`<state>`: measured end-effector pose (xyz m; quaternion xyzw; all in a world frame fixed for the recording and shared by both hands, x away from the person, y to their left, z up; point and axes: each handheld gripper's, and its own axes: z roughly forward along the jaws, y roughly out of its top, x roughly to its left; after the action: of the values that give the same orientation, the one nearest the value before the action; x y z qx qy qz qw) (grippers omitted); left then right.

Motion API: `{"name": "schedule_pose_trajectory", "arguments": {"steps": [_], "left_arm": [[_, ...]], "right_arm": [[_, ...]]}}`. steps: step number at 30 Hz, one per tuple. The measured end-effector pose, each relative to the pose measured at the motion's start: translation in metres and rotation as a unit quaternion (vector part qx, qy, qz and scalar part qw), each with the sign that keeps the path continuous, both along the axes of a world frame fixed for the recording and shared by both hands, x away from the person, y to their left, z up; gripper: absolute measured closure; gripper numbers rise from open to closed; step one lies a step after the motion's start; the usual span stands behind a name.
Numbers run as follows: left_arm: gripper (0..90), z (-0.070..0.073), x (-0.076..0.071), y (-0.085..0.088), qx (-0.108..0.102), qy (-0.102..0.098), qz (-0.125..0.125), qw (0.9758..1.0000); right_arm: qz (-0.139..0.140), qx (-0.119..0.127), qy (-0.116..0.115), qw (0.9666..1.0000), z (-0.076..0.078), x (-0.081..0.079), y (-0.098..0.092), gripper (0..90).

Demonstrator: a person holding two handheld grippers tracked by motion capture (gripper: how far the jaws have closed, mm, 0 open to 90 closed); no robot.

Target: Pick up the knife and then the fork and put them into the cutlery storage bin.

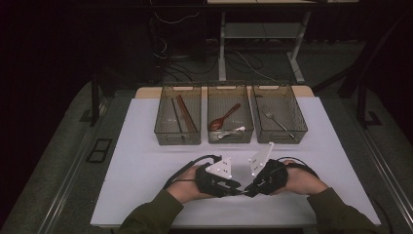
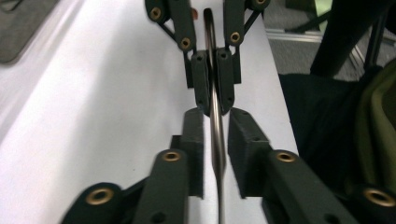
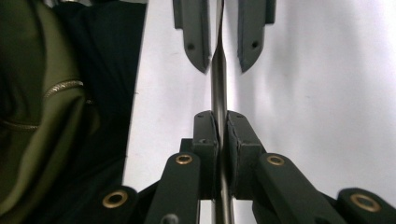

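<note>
- A thin, shiny metal utensil handle [image 2: 215, 130] runs between the two grippers, low above the white table top [image 1: 146, 165]. Which kind of utensil it is cannot be told.
- In the right gripper view, the right gripper [image 3: 221, 133] has its two black jaws pressed tight on the metal handle [image 3: 219, 79], so it holds it.
- In the left gripper view, the left gripper [image 2: 215, 135] has its jaws a little apart. The handle sits in the gap between them, and the pads do not press on it.
- In that same view the right gripper [image 2: 212, 86] shows farther up, closed on the same handle.
- In the right gripper view the left gripper [image 3: 221, 42] shows at the top, with space on both sides of the handle.
- From the high view, the left gripper [image 1: 237, 186] and the right gripper [image 1: 249, 189] meet tip to tip near the front edge of the table, in the middle.
- A person's hands hold the grippers, and olive green sleeves [image 1: 151, 217] come in from the bottom.
- Three see-through grey plastic bins stand side by side at the far side of the table, well apart from the grippers.
- The left bin [image 1: 164, 131] holds long brown chopsticks [image 1: 185, 113].
- The middle bin [image 1: 212, 102] holds a brown wooden spoon [image 1: 223, 118] and a small silver spoon [image 1: 231, 131].
- The right bin [image 1: 292, 105] holds a silver metal fork [image 1: 276, 121].
</note>
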<state>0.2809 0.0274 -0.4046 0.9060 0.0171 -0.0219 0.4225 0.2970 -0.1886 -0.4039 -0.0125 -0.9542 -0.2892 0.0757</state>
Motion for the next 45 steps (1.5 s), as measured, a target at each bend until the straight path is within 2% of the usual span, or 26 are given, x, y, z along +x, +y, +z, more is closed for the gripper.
{"name": "schedule_pose_trajectory", "arguments": {"steps": [5,7,9,11,17,22,23,25,26,31,33,34,39,43,45], "left_arm": [[56.7,0.002,0.004,0.014,-0.028,0.01,0.04,0.9988],[51.3,0.002,0.004,0.02,-0.041,0.014,0.062,0.9972],[47.7,0.003,0.005,0.029,-0.053,0.014,0.085,0.9949],[44.1,0.003,0.006,0.038,-0.056,0.01,0.102,0.9931],[35.8,0.001,0.005,0.066,-0.07,0.009,0.157,0.9851],[33.9,-0.004,0.002,0.085,-0.085,0.015,0.202,0.9756],[32.9,-0.006,0.001,0.088,-0.084,0.017,0.21,0.974],[31.4,-0.009,-0.001,0.092,-0.077,0.015,0.219,0.9725],[30.2,-0.013,-0.002,0.094,-0.077,0.015,0.231,0.9699],[23.2,-0.022,-0.009,0.103,-0.06,0.012,0.262,0.9631],[21.2,-0.024,-0.012,0.107,-0.057,0.008,0.274,0.96],[19.8,-0.026,-0.013,0.109,-0.057,0.009,0.282,0.9577],[13.3,-0.031,-0.016,0.118,-0.054,0.015,0.31,0.9492],[7.9,-0.033,-0.016,0.12,-0.047,0.009,0.318,0.947],[4.3,-0.034,-0.015,0.12,-0.045,0.007,0.324,0.9449]], "right_arm": [[-0.015,0.003,-0.009,0.9998,0.002,0.003,-0.01,83.0],[-0.02,0.008,-0.014,0.9997,0.004,0.004,-0.015,83.0],[-0.038,0.008,-0.017,0.9991,0.005,0.004,-0.02,83.0],[-0.052,0.01,-0.019,0.9984,0.006,0.005,-0.025,83.0],[-0.087,0.017,-0.031,0.9955,0.008,0.01,-0.044,83.0],[-0.123,0.024,-0.041,0.9913,0.012,0.014,-0.058,82.9],[-0.13,0.024,-0.046,0.9902,0.012,0.015,-0.061,82.9],[-0.14,0.027,-0.051,0.9885,0.014,0.017,-0.065,82.9],[-0.147,0.029,-0.048,0.9874,0.015,0.017,-0.068,82.9],[-0.182,0.043,-0.059,0.9806,0.017,0.022,-0.079,82.9],[-0.199,0.051,-0.056,0.9772,0.018,0.022,-0.083,82.9],[-0.205,0.052,-0.06,0.9755,0.018,0.024,-0.086,82.9],[-0.245,0.083,-0.061,0.9641,0.025,0.027,-0.1,82.9],[-0.269,0.095,-0.073,0.9556,0.031,0.03,-0.112,82.9],[-0.28,0.101,-0.082,0.9512,0.034,0.032,-0.118,83.0]]}}
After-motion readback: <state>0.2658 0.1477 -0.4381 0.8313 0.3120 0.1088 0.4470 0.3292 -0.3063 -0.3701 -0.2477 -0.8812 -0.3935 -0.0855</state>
